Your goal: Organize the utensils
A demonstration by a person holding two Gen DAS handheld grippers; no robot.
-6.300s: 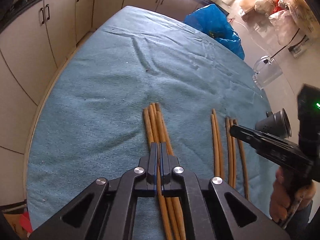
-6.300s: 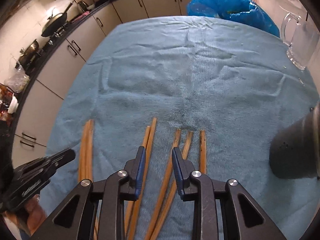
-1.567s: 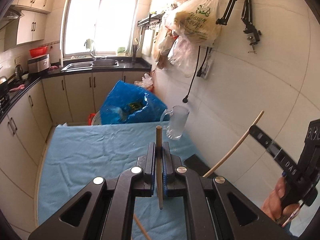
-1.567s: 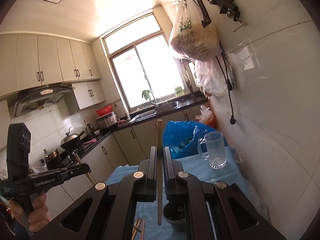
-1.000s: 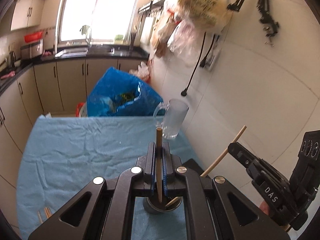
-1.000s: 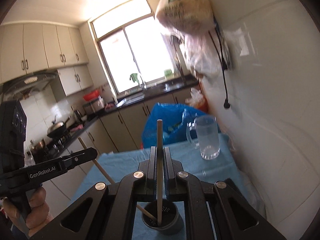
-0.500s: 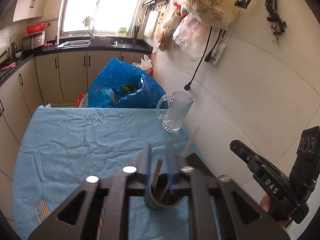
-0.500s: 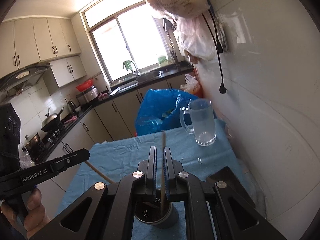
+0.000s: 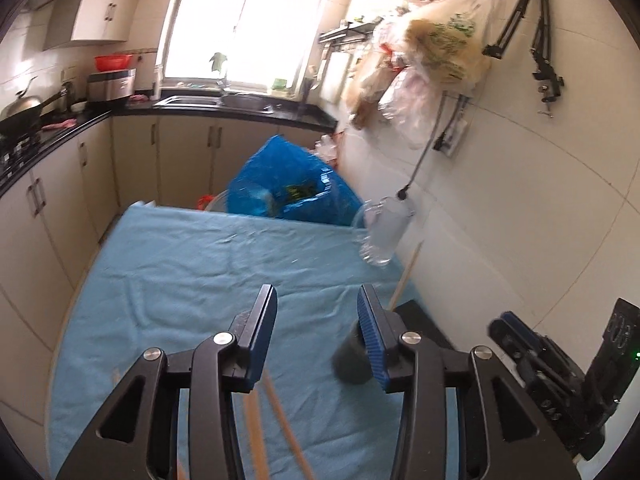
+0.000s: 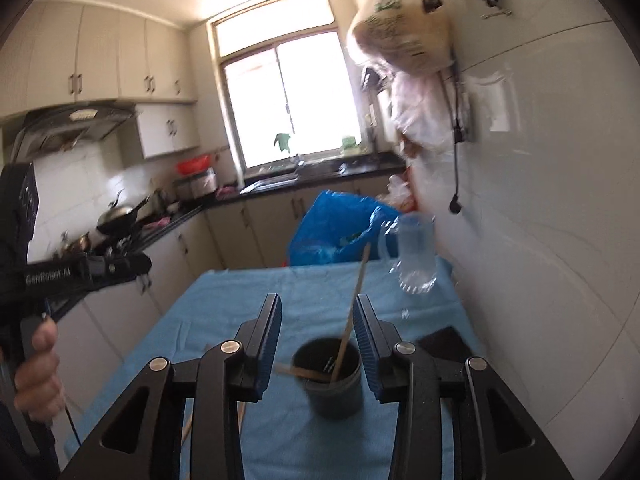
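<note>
Blue-clothed counter (image 9: pixel 192 264) below us: both claws, left claw (image 9: pixel 317 334) and right claw (image 10: pixel 318 340), are opening, empty; remaining chopsticks (image 9: pixel 276 420) lie lengthwise under the left claw, nearer it.

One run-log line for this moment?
left gripper: opening, empty | right gripper: opening, empty | chopsticks: in cup | more on cloth
</note>
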